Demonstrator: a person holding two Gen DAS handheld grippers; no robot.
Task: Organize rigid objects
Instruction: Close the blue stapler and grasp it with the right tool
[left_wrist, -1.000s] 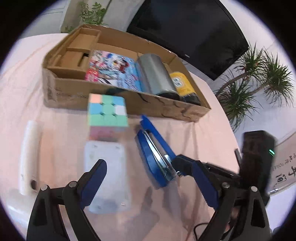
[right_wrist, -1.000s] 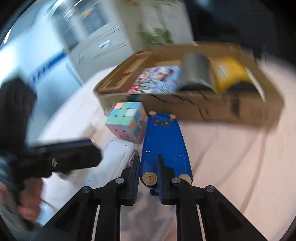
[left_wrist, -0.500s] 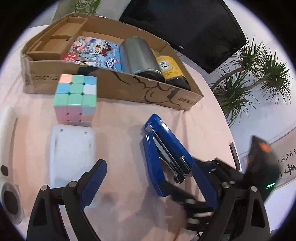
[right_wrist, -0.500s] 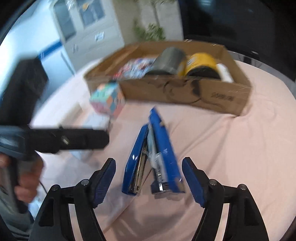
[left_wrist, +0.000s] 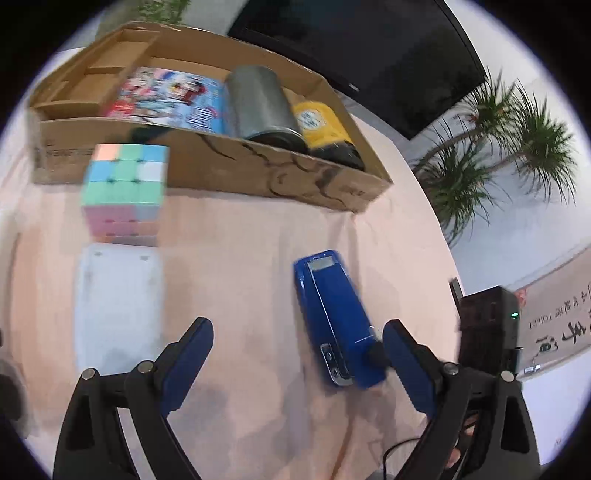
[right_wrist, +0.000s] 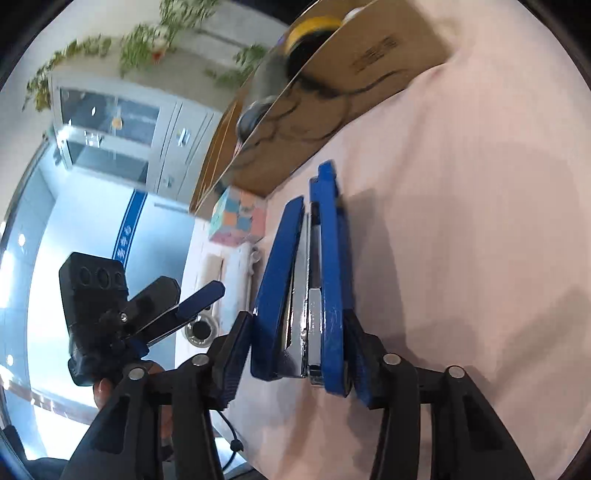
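A blue stapler (right_wrist: 314, 280) sits between my right gripper's (right_wrist: 299, 362) pads, which press on its two sides near its back end. It also shows in the left wrist view (left_wrist: 336, 317), over the pink cloth. My left gripper (left_wrist: 299, 365) is open and empty, just left of the stapler. A pastel puzzle cube (left_wrist: 125, 188) stands before a cardboard box (left_wrist: 258, 173). A white flat device (left_wrist: 118, 302) lies in front of the cube.
The box holds a colourful book (left_wrist: 166, 99), a grey can (left_wrist: 258, 103) and a yellow-labelled jar (left_wrist: 325, 129). A black screen (left_wrist: 369, 48) and a potted palm (left_wrist: 498, 147) stand behind. A white cabinet (right_wrist: 122, 133) shows in the right wrist view.
My right gripper let the stapler go, opened wide, then rolled over and closed on its sides again. The stapler turned from lying open on its side to top-up in the left view.
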